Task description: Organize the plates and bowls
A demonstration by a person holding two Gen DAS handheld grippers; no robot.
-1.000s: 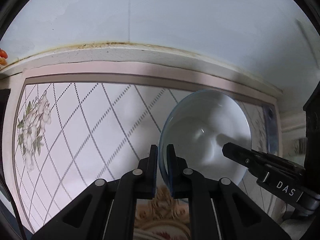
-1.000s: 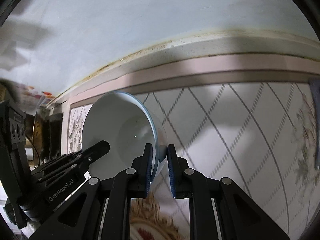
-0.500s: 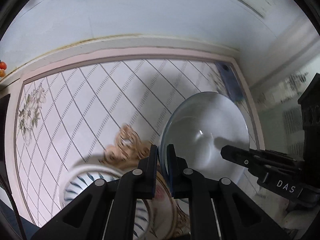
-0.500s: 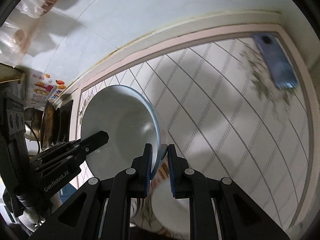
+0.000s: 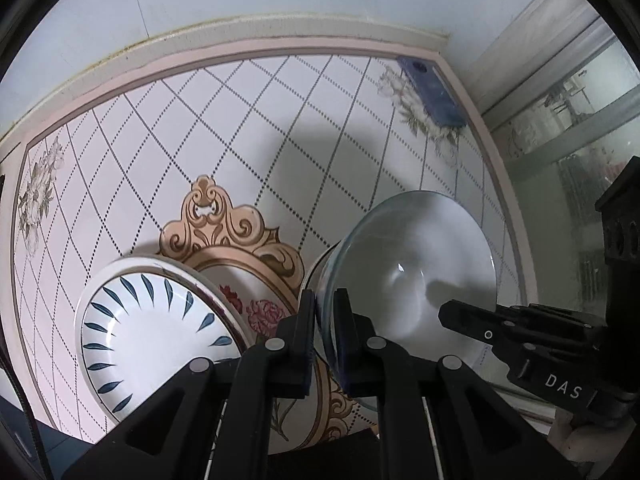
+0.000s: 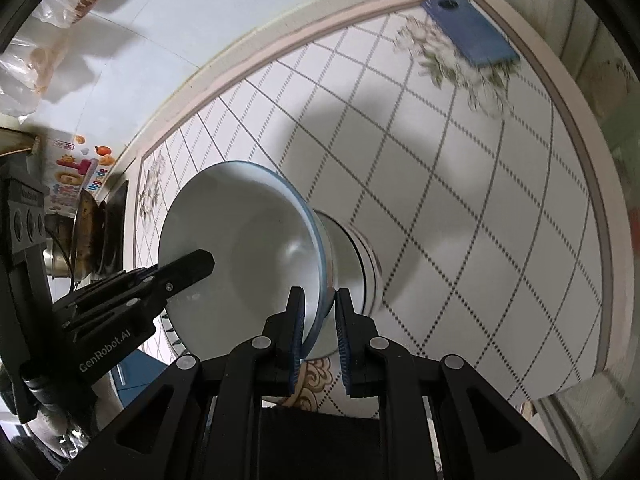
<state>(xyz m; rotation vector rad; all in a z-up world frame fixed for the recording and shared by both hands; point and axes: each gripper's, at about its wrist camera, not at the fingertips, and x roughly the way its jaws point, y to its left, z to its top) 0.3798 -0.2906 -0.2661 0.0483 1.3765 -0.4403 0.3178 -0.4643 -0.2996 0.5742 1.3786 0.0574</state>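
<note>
A pale bowl with a blue rim (image 5: 416,276) is held by both grippers above the tiled table. My left gripper (image 5: 323,308) is shut on its left rim. My right gripper (image 6: 318,308) is shut on the opposite rim, and the bowl (image 6: 244,248) tilts toward each camera. The right gripper's fingers (image 5: 480,326) show at the bowl's far side in the left wrist view; the left gripper's fingers (image 6: 176,276) show likewise in the right wrist view. A white plate with blue leaf marks (image 5: 156,332) lies on the table left of the bowl. Under the bowl, another white dish (image 6: 360,256) shows.
A blue phone (image 5: 432,92) lies at the table's far right corner, also in the right wrist view (image 6: 468,32). A stove with a pot (image 6: 88,228) stands to the left. A wall runs along the back and a glass door (image 5: 580,128) to the right.
Both grippers have tilted downward with the bowl in hand. The table, the leaf-marked plate and the phone have come into view and the bowl is lower over the table.
</note>
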